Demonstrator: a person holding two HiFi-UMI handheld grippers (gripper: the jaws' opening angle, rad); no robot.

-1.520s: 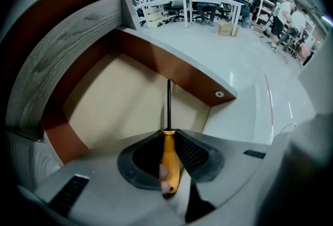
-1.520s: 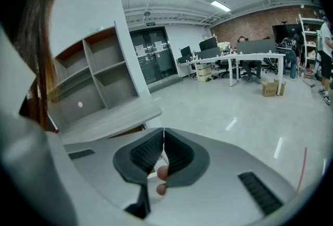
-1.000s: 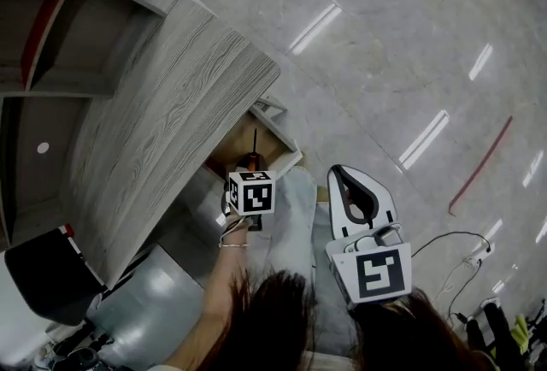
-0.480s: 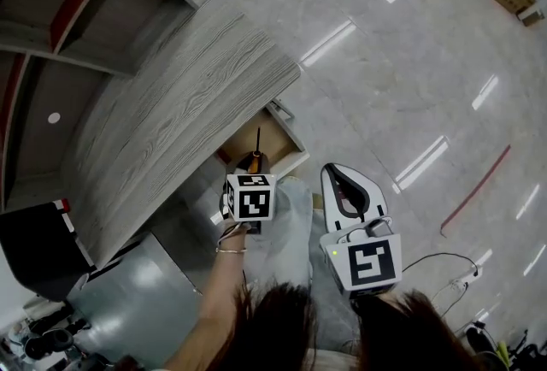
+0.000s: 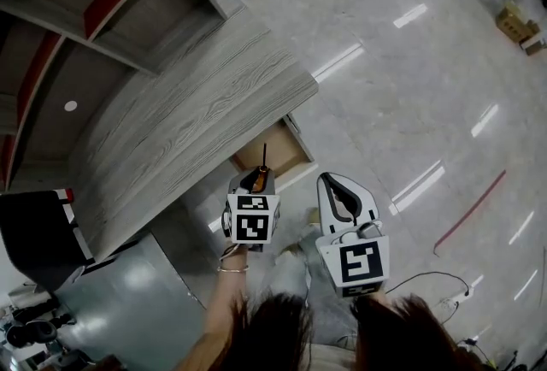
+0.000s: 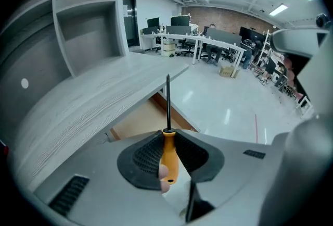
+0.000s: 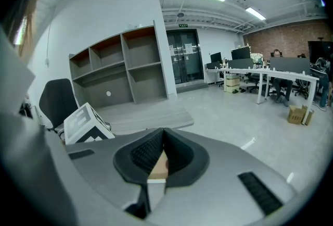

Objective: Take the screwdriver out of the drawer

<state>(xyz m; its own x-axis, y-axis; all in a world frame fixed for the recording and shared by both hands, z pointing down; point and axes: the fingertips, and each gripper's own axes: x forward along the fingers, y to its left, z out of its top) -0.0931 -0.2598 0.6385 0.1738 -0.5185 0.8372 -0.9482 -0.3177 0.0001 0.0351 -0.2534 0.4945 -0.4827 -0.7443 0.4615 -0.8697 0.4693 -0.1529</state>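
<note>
The screwdriver (image 5: 259, 175) has an orange handle and a thin black shaft. My left gripper (image 5: 260, 179) is shut on the handle and holds it above the open drawer (image 5: 278, 157). In the left gripper view the handle (image 6: 168, 156) sits between the dark pads, and the shaft points up past the desk edge, over the drawer's wooden bottom (image 6: 143, 122). My right gripper (image 5: 332, 183) hangs to the right of the left one, over the floor. Its jaws (image 7: 162, 154) are shut with nothing between them.
The drawer hangs under a grey wood-grain desk (image 5: 188, 126), with open shelves (image 5: 77, 27) behind it. A black chair (image 5: 34, 241) and a grey cabinet (image 5: 137, 292) stand at the lower left. Cables (image 5: 444, 292) lie on the glossy floor at the right.
My left gripper has lifted the screwdriver up out of the drawer. The right gripper has drifted a little to the left, closer to the left one.
</note>
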